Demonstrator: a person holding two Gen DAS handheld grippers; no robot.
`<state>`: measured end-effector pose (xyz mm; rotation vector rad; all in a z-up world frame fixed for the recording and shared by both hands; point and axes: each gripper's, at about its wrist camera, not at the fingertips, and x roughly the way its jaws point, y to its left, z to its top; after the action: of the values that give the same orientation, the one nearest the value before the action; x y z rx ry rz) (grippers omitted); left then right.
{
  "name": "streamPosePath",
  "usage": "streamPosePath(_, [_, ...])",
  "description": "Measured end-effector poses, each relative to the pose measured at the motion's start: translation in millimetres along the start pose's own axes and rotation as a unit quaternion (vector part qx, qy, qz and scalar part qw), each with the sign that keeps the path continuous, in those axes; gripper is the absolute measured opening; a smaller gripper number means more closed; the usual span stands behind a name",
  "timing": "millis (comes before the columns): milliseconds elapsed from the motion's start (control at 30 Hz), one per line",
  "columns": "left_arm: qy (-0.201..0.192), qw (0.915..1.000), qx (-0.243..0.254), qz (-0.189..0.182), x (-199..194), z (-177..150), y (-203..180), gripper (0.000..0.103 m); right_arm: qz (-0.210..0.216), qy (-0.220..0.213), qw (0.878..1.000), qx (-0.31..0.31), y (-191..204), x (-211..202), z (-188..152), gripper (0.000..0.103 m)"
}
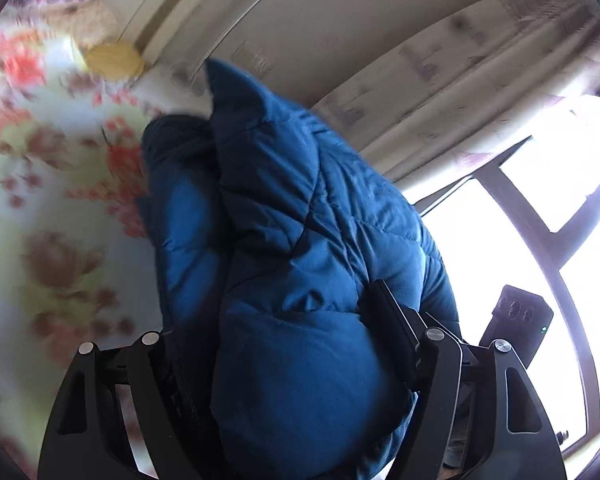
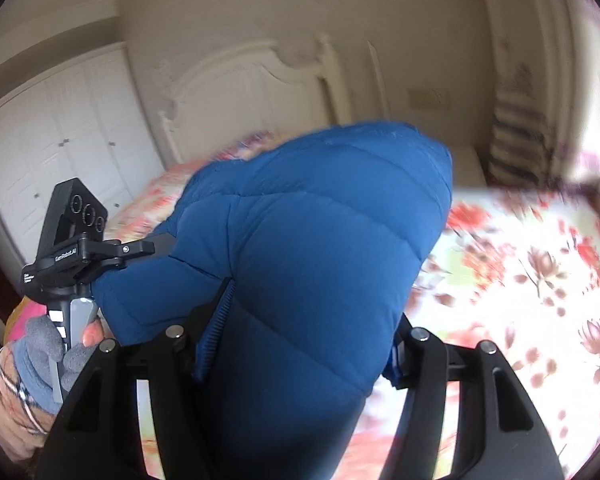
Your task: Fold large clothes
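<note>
One blue quilted jacket (image 1: 300, 240) is in view, and two claws hold it. It is raised above the bed (image 1: 40, 184), bunched into thick folds; its full outline cannot be made out, and no sleeve or collar can be identified with certainty.

The left claw (image 1: 284, 344) is clenched on a thick fold of the jacket. One black finger (image 1: 392, 320) presses against the padding; the opposite finger is hidden behind the fabric. In the right wrist view the left claw (image 2: 156, 248) appears from the side, its tip buried in the jacket, with one gloved hand (image 2: 48, 348) gripping the handle.

The right claw (image 2: 300, 332) is likewise clenched on the jacket. Two blue ribbed pads (image 2: 216, 328) show at either side of the fold, both partly covered by fabric.

The bed carries one floral sheet, heavily blurred in both views. One white headboard (image 2: 240, 92) stands at its far edge. One white wardrobe (image 2: 56, 132) is beside it. One window (image 1: 540, 208) is overexposed, with a pale curtain (image 1: 440, 92) alongside. A yellow round object (image 1: 114, 60) lies near the bed's far corner; it is too blurred to identify.
</note>
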<state>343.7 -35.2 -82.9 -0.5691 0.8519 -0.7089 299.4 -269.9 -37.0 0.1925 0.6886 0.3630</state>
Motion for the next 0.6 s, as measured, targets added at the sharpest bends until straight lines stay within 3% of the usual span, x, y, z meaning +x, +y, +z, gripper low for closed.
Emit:
streamPosePath(33, [0.021, 0.9995, -0.018, 0.017, 20.9, -1.5, 5.8, 0.068, -0.012, 0.031, 0.999, 0.018, -15.9, 14.4, -6.6, 0.071])
streamPosePath(67, [0.020, 0.9992, -0.031, 0.016, 30.1, -5.7, 12.2, 0.081, 0.007, 0.031, 0.998, 0.054, -31.6, 18.1, -13.3, 0.080])
streamPosePath(133, [0.003, 0.9996, -0.020, 0.020, 30.8, -12.7, 10.6, 0.085, 0.003, 0.024, 0.996, 0.083, -39.2, 13.4, -17.4, 0.095])
streamPosePath(200, [0.007, 0.9996, -0.016, 0.024, 28.3, -14.1, 7.4, 0.088, -0.030, 0.025, 0.997, 0.066, -28.7, 0.7, -15.6, 0.096])
streamPosePath(300, [0.003, 0.9992, -0.011, 0.039, 16.6, -13.7, 4.8, 0.089, -0.114, -0.025, 0.992, 0.037, -11.2, -26.2, -6.4, 0.096])
streamPosePath(400, [-0.039, 0.9969, 0.011, 0.067, -10.1, -22.5, -8.0, 0.089, -0.093, -0.070, 0.993, -0.008, 27.0, -42.2, -2.6, 0.097])
streamPosePath(467, [-0.113, 0.9874, 0.043, 0.102, -37.5, -21.5, -22.7, 0.091, -0.097, -0.062, 0.991, -0.064, 60.2, -31.1, -2.2, 0.097])
streamPosePath(533, [-0.157, 0.9782, 0.064, 0.120, -59.8, -13.4, -36.5, 0.094, -0.107, -0.056, 0.986, -0.113, 86.3, -15.8, -4.1, 0.097])
streamPosePath(600, [-0.174, 0.9708, 0.088, 0.139, -71.9, 6.5, -52.8, 0.096, -0.113, -0.041, 0.981, -0.152, 107.7, 4.8, -5.4, 0.095])
